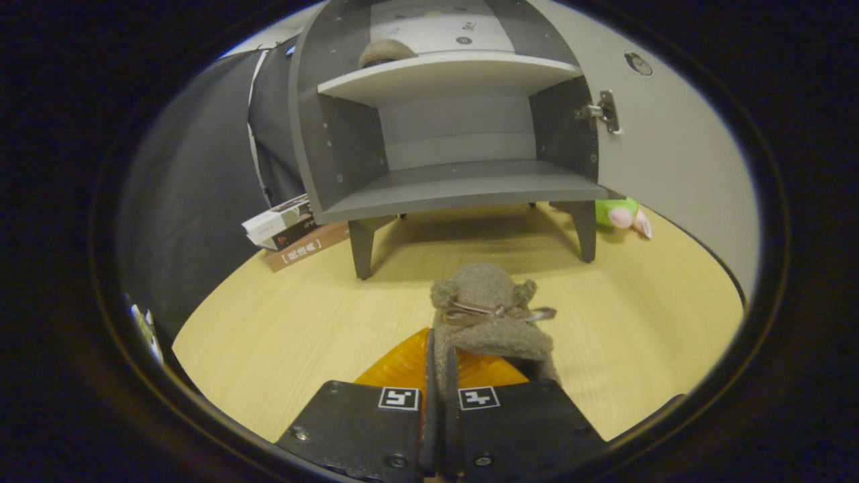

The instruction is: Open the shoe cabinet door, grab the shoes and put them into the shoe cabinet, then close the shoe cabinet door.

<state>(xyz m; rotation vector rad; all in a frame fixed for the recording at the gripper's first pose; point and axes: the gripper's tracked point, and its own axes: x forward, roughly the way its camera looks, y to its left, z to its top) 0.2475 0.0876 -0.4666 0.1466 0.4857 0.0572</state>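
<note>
While the tongs (pixel 439 365) sit low over a pale wood-grain floor (pixel 268 335), their two fingers are drawn nearly together with a thin fold of a brown fuzzy shoe (pixel 486 315) pinched between them, both fingers pressing on it. At far left hangs the booth's black cloth wall (pixel 201 181). Against its foot lies a small stack of books (pixel 288 228) (a white one on top, a dark one under it, a brown one lowest), just beside the cabinet's front left leg.

Next comes the shoe cabinet (pixel 449 134), grey, standing on dark tapered legs, well beyond the fingers. Its interior is exposed: a lower shelf (pixel 463 191) is bare, and an upper shelf (pixel 443 77) carries a second brown shoe (pixel 387 52) toward its left side, only partly seen. Directly ahead of the fingers, the held shoe rises between them and the cabinet; it has two small rounded ears and a thin ribbon bow (pixel 500 312) across its front. Whether its sole touches the floor cannot be told.

On the right, the cabinet door (pixel 671 147) is swung fully open, its pale inner face turned toward the camera, with a metal hinge (pixel 600 113) joining it to the cabinet's right wall. Below the door's lower edge, just beside the front right leg, a green and pink plush toy (pixel 624 215) lies on the floor.
</note>
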